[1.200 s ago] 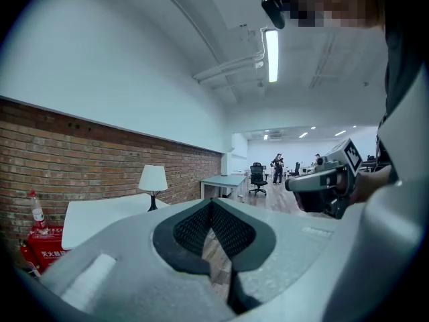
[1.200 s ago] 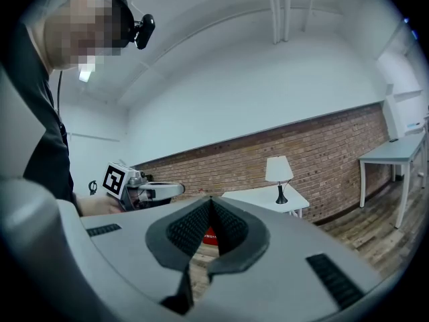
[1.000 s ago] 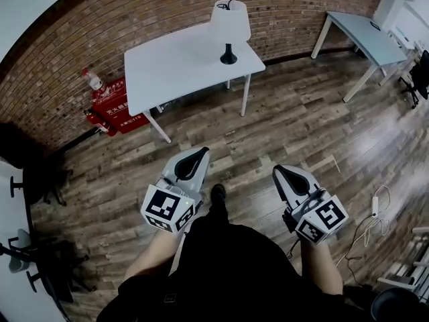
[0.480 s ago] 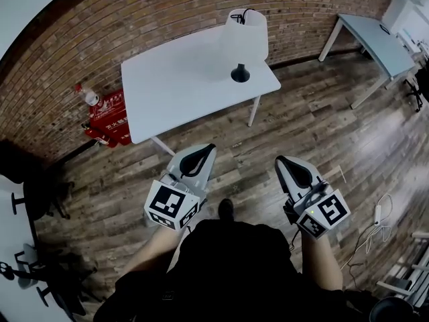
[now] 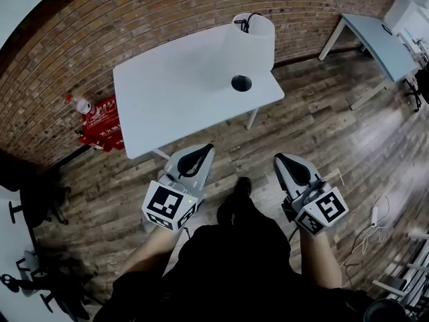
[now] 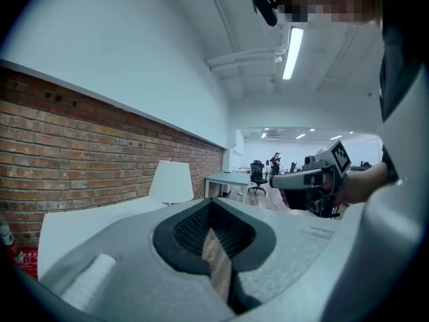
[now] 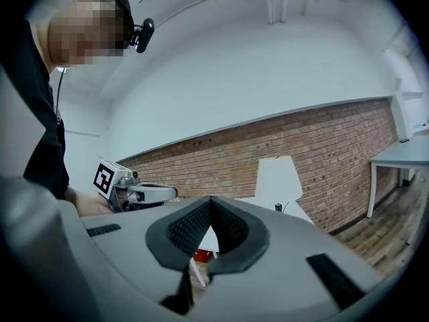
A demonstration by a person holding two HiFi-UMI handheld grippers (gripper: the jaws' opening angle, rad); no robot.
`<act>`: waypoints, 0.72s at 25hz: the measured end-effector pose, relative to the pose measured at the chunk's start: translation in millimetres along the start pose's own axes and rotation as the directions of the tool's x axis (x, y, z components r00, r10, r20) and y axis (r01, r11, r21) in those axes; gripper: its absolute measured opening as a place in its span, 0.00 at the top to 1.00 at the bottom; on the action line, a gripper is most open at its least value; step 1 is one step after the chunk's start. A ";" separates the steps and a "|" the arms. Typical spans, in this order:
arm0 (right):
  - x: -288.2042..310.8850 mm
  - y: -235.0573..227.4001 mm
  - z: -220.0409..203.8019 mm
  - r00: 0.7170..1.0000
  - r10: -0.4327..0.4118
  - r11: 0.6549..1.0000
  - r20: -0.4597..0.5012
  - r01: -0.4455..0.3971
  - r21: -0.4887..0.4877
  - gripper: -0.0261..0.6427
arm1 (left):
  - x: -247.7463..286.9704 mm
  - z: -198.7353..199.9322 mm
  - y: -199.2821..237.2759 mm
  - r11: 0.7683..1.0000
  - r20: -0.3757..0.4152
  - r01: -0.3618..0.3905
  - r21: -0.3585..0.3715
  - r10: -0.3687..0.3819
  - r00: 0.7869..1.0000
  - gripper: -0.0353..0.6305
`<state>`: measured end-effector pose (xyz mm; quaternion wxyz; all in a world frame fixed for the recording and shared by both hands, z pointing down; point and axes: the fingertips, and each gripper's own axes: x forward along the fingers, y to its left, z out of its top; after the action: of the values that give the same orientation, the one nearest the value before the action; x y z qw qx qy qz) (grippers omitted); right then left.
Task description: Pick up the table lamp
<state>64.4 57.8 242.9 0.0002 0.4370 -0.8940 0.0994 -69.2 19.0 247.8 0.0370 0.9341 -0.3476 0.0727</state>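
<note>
Since the table lamp [image 5: 249, 42] seems beyond reach ahead, left hand-held gripper [image 5: 200, 151] and right hand-held gripper [image 5: 281, 159] are closed, empty.

Light: bright, even, from ceiling tube [image 6: 293, 52].
Glare: on floor [image 5: 375, 136], right (soft sheen).
Edges: fisheye-bent, dark corners.
</note>
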 end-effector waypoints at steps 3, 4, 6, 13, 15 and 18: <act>15.2 -18.4 -1.6 1.000 0.007 1.000 -0.009 -0.007 0.003 0.95 | 22.6 -1.6 12.0 1.000 -0.012 0.002 -0.010 -0.002 1.000 0.94; 19.9 -26.0 -2.2 1.000 0.007 1.000 -0.011 -0.007 0.008 0.95 | 30.4 -2.2 14.6 1.000 -0.017 0.004 -0.012 -0.004 1.000 0.94; 29.8 -42.7 -2.9 1.000 0.009 1.000 -0.012 -0.009 0.025 0.95 | 47.0 -3.5 19.3 1.000 -0.028 0.006 -0.014 -0.007 1.000 0.94; 67.2 -97.5 -8.5 0.998 0.053 0.996 -0.030 -0.051 0.067 0.95 | 112.2 -7.6 38.7 1.000 -0.053 -0.006 -0.028 0.004 0.999 0.94; 73.6 -115.0 -11.9 0.997 0.065 0.994 -0.040 -0.061 0.085 0.95 | 131.9 -7.0 44.8 0.999 -0.055 -0.017 -0.030 0.015 0.998 0.94; 80.5 -138.9 -16.9 0.994 0.093 0.990 -0.057 -0.086 0.108 0.95 | 158.9 -7.7 55.7 0.998 -0.040 -0.060 -0.028 0.058 0.998 0.94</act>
<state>121.7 -85.1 291.1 0.0003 0.3925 -0.9057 0.1598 12.3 -124.5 282.1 0.0552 0.9212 -0.3753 0.0867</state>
